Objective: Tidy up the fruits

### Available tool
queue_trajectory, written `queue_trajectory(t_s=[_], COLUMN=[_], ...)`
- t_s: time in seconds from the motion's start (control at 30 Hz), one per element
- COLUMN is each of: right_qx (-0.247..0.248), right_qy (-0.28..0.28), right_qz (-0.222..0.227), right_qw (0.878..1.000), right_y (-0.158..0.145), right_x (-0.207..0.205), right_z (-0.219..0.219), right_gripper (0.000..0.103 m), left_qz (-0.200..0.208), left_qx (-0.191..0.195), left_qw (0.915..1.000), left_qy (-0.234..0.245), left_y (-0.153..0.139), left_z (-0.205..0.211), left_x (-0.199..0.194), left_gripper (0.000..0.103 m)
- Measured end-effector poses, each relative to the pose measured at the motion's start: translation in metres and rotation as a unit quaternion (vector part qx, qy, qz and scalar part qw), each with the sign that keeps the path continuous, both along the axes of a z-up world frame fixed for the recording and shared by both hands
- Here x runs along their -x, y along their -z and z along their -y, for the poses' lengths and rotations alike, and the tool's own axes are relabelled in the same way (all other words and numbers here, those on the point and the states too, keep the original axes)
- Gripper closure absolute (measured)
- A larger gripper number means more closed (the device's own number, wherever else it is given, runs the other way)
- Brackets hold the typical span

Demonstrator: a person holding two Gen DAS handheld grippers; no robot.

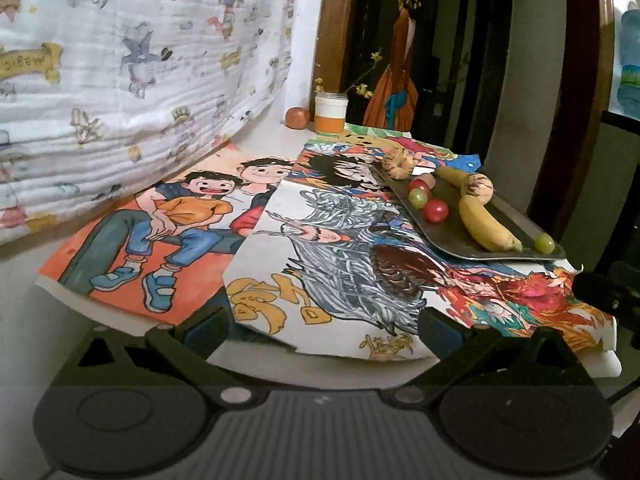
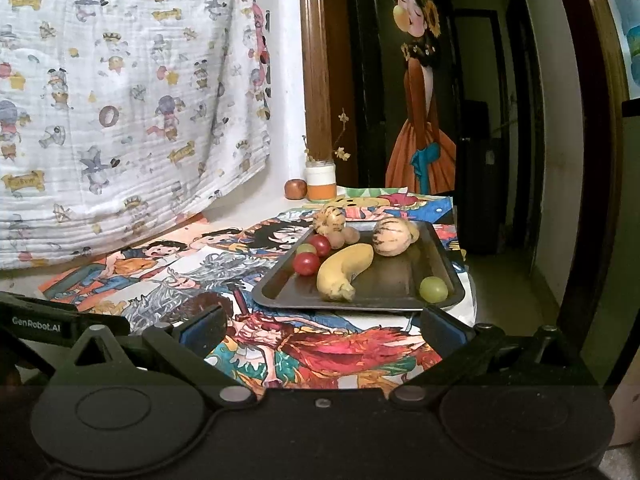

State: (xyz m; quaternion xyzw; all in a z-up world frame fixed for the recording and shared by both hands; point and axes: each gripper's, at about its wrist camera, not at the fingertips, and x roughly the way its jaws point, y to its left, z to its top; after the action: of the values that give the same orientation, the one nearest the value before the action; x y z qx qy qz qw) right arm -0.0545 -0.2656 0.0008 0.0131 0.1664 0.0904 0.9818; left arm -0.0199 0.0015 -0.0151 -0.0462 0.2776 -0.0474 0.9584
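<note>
Both jaws wide, empty; tray: two bananas, two tomatoes.

Dark matt metal tray, smooth-skinned banana, crinkled printed cloth, glossy wooden doorframe

Second banana: left wrist view, far end only; the rest lies behind a striped melon. Right wrist view, just a yellow sliver behind the melon.

Small brownish fruits: kind too small to tell; partly covered by a red tomato.

Green grape: mostly hidden behind the tomatoes.

Tray: far rim in the left wrist view masked by fruit.

Posters: near edges covered by the claw bodies in both views; overlaps hide parts of the lower sheets.

Tabletop: largely under the posters.

Cloth: cut off by the left and top edges.

Jar: label unreadable.
</note>
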Motion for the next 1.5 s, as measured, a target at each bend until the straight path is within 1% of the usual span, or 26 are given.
queue_trajectory(t_s=[0.37,1.5], right_qx=[-0.005,-0.006], right_qy=[0.000,-0.001], right_qz=[-0.008,-0.009], right_qw=[1.000,1.000], right_y=[0.0028,0.0025], right_x=[-0.0011,-0.0006], right_z=[0.0022,0.0026], right_gripper=[0.000,0.000], left_qz=[-0.001,-0.002], left_qx=[-0.002,0.000], left_qw=[1.0000,1.0000], left_qy=[0.002,-0.001], left_y=[0.0005,0.0013], left_z=[0.0027,0.0018], left_x=[-0.0001,0.0003], left_gripper=[0.000,0.000])
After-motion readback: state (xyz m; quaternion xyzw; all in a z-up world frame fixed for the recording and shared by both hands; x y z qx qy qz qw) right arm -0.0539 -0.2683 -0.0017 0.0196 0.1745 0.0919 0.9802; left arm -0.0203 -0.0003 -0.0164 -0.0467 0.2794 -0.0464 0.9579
